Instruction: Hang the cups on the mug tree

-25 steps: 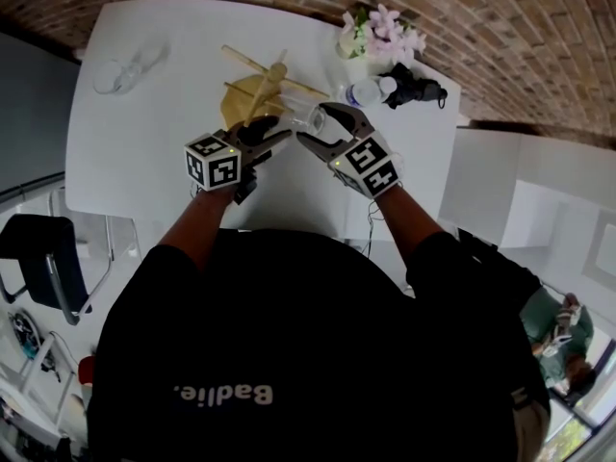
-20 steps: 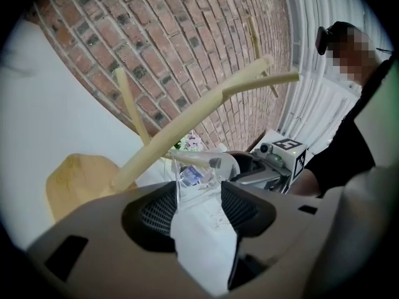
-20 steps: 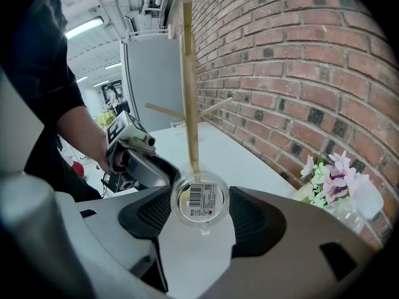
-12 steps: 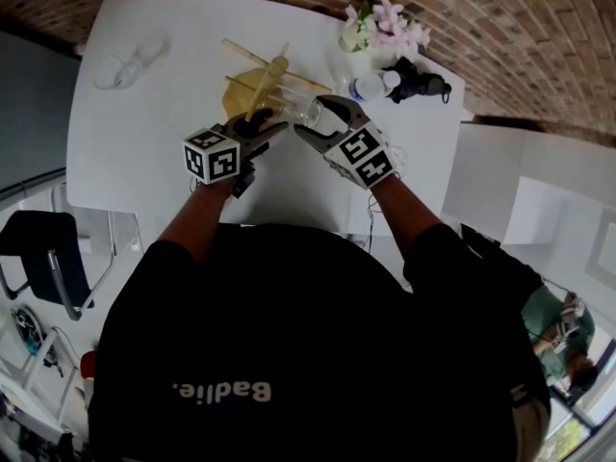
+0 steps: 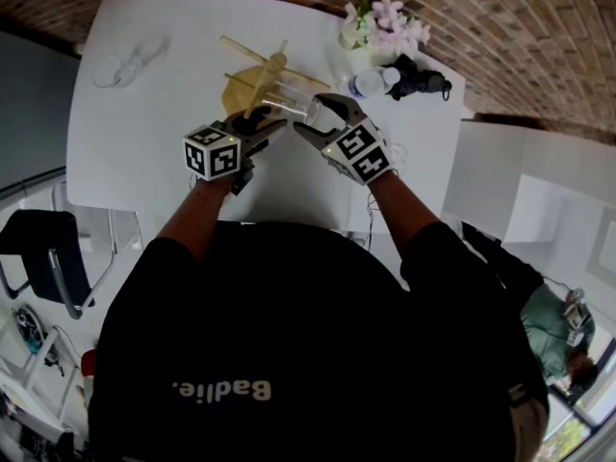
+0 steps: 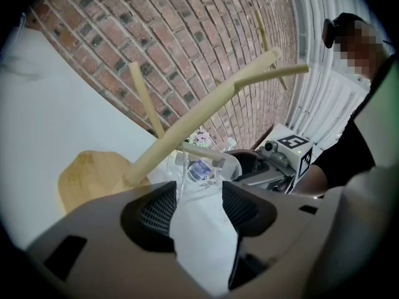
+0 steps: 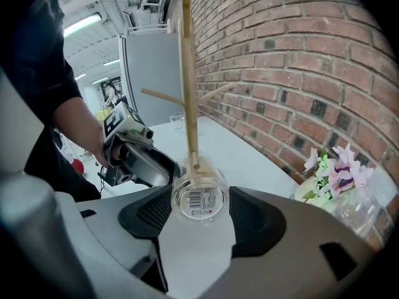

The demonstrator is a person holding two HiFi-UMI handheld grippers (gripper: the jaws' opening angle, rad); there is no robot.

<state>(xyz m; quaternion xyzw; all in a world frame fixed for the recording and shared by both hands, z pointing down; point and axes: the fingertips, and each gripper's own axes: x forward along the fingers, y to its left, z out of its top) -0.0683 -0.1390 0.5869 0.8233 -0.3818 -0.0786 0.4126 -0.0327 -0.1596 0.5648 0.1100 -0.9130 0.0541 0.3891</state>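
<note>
- The right gripper (image 7: 199,195) was clamped on the cup (image 5: 292,112), a clear glass one, with both pads pressing its sides near the base and the barcode sticker on the bottom facing back along the jaws.
- The cup lay on its side in the air above the table (image 5: 144,162), right against the mug tree (image 6: 193,120), mouth towards the trunk.
- One short peg (image 6: 201,151) reached into the cup's open mouth. Through the glass bottom its tip showed inside the rim.
- The left gripper (image 6: 198,192) had just been opening its jaws, and there they stood, spread wide and gripping nothing. The cup's near edge hung right at the fingertips, with neither pad pressing on it.
- The two grippers faced each other across the cup, left one close by the tree's round wooden base, right one angled downward.
- The tree stood on the white table near the brick wall (image 7: 299,55), its pegs sticking out in several directions.
- A second cup (image 5: 123,68), also clear, lay well apart at the table's far left corner.
- Over on the far right sat a bunch of pale pink flowers (image 5: 385,29), and just beside it a plastic bottle (image 5: 369,89).
</note>
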